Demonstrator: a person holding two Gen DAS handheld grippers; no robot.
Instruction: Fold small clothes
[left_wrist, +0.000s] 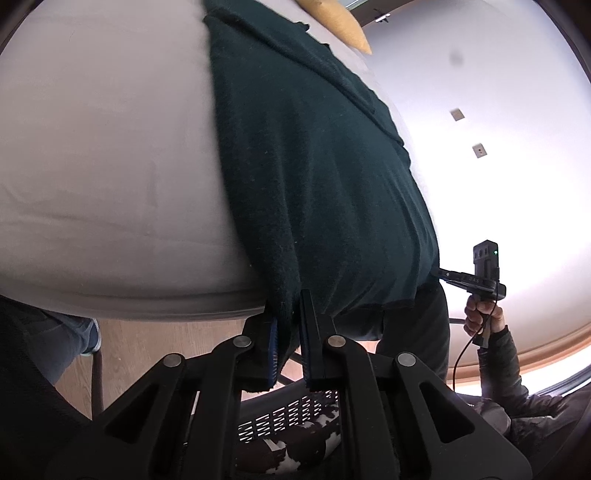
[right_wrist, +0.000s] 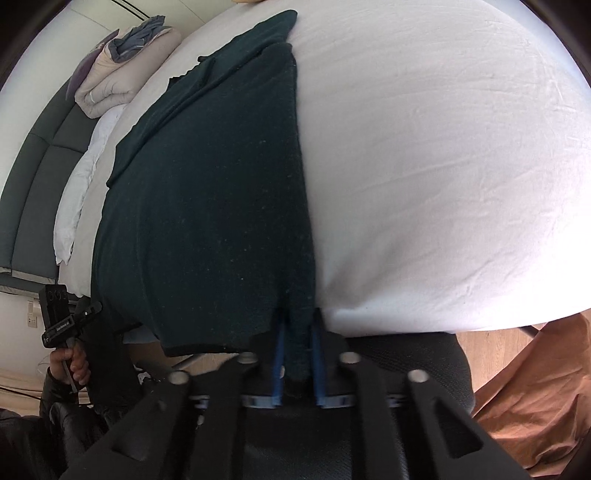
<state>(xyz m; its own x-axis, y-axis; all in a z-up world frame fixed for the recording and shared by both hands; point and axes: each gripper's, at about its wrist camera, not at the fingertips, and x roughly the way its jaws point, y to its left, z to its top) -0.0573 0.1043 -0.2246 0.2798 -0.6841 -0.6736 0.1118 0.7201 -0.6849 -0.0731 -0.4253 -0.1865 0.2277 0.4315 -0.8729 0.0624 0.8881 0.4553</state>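
Observation:
A dark green garment (left_wrist: 314, 177) lies flat on the white bed (left_wrist: 103, 166), its near hem hanging over the bed's front edge. My left gripper (left_wrist: 291, 332) is shut on the hem's left corner, cloth pinched between its blue pads. The same garment (right_wrist: 207, 206) fills the right wrist view, where my right gripper (right_wrist: 298, 350) is shut on the hem's right corner. Each gripper also shows in the other's view, held by a hand: the right gripper (left_wrist: 443, 275) at the garment's right edge, the left gripper (right_wrist: 92, 308) at its left edge.
A yellow pillow (left_wrist: 340, 22) lies at the far end of the bed. A folded duvet (right_wrist: 122, 74) and a white pillow (right_wrist: 81, 184) sit by the dark headboard (right_wrist: 37, 166). A black basket (left_wrist: 288, 417) stands below the bed's edge. An orange cloth (right_wrist: 535, 387) lies at lower right.

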